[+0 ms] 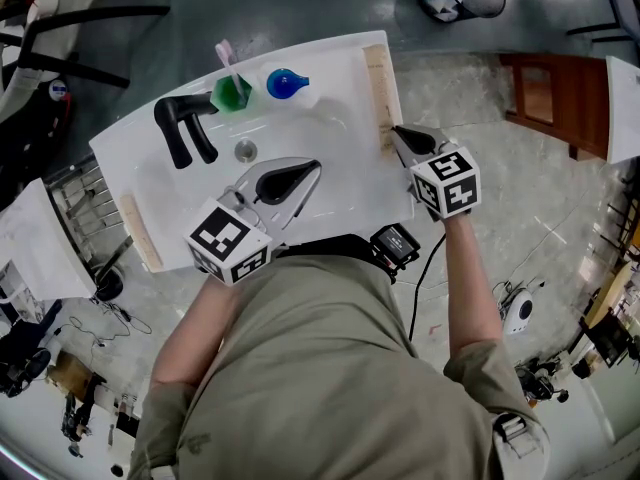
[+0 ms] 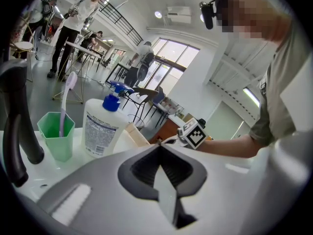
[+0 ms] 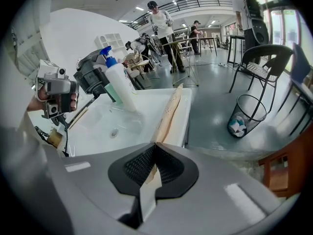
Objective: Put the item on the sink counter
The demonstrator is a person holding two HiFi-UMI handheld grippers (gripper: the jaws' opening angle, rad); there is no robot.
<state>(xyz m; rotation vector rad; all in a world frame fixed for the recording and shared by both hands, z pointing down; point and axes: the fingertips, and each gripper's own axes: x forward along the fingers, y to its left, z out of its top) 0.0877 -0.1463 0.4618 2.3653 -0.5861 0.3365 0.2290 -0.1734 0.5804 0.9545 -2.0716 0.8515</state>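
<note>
The placing step seems to be being finished: the wooden strip (image 1: pixel 380 93) is being held flat along the right rim of the sink counter (image 1: pixel 130 158), its near end pinched by the jaws of the right gripper (image 1: pixel 400 133). Opening them and backing away is being called for next. The jaws of the left gripper (image 1: pixel 310 171) are being pressed together on nothing. A toothbrush (image 1: pixel 226 56) is being held in the green cup (image 1: pixel 232 94)
</note>
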